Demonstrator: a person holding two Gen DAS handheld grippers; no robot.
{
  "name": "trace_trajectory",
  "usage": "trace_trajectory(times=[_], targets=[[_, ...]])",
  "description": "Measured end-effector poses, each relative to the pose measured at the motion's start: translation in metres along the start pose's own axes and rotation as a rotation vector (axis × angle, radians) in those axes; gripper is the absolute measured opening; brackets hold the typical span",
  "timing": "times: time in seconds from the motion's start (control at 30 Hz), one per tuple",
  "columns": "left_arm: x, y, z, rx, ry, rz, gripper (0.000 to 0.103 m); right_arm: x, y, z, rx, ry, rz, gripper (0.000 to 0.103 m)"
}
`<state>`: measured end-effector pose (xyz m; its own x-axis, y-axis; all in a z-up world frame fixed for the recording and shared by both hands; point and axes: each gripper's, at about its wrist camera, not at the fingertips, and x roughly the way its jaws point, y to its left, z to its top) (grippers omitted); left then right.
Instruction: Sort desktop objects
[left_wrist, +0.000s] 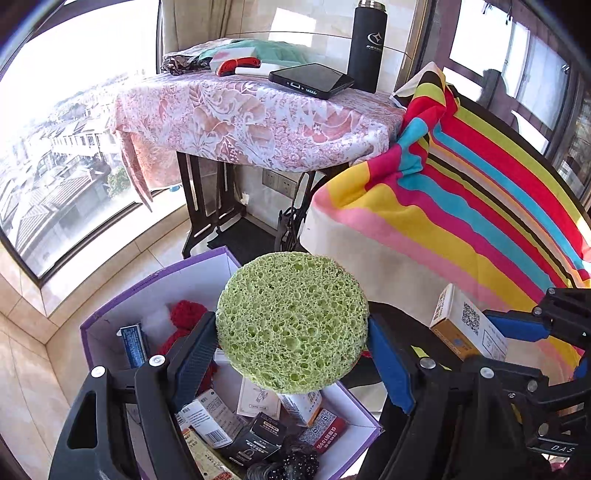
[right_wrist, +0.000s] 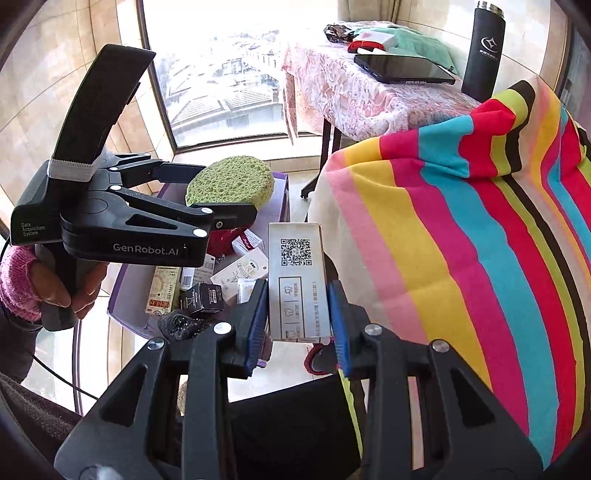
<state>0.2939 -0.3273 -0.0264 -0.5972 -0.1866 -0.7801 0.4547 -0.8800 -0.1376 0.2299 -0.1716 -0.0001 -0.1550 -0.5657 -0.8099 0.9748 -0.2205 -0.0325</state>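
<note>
Your left tongs (left_wrist: 291, 354) grip the green sponge (left_wrist: 291, 321) directly above the purple box (left_wrist: 110, 306); your right tongs (right_wrist: 297, 325), clamping an upright carton (right_wrist: 297, 280), sit beside it.

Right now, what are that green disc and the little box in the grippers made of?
The green disc looks like sponge, likely cellulose: matte and full of open pores. The little box looks like thin printed cardboard, smooth and faintly glossy, with sharp folded edges and a printed square code.
</note>
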Motion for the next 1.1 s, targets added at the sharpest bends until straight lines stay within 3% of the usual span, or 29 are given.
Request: trace_trajectory(times=[0.4, 0.6, 0.67, 0.73, 0.83, 0.93, 1.1], targets=[[0.033, 0.093, -0.042, -0.249, 0.094, 0.128, 0.080, 0.091, 0.079, 0.015, -0.151, 0.151, 0.121, 0.036], [0.033, 0.104, -0.043, -0.240, 0.079, 0.216, 0.081, 0.108, 0.086, 0.021, -0.133, 0.183, 0.174, 0.037], [0.031, 0.106, -0.040, -0.244, 0.060, 0.210, 0.083, 0.108, 0.084, 0.022, -0.102, 0.182, 0.193, 0.044], [0.027, 0.109, -0.037, -0.266, 0.028, 0.185, 0.084, 0.106, 0.082, 0.022, -0.073, 0.171, 0.200, 0.067], [0.021, 0.112, -0.033, -0.266, 0.005, 0.161, 0.089, 0.100, 0.079, 0.017, -0.053, 0.159, 0.210, 0.073], [0.017, 0.108, -0.030, -0.251, -0.021, 0.155, 0.103, 0.094, 0.080, 0.014, -0.035, 0.141, 0.195, 0.080], [0.010, 0.097, -0.025, -0.197, -0.034, 0.268, 0.103, 0.088, 0.085, 0.013, -0.017, 0.156, 0.230, 0.091]])
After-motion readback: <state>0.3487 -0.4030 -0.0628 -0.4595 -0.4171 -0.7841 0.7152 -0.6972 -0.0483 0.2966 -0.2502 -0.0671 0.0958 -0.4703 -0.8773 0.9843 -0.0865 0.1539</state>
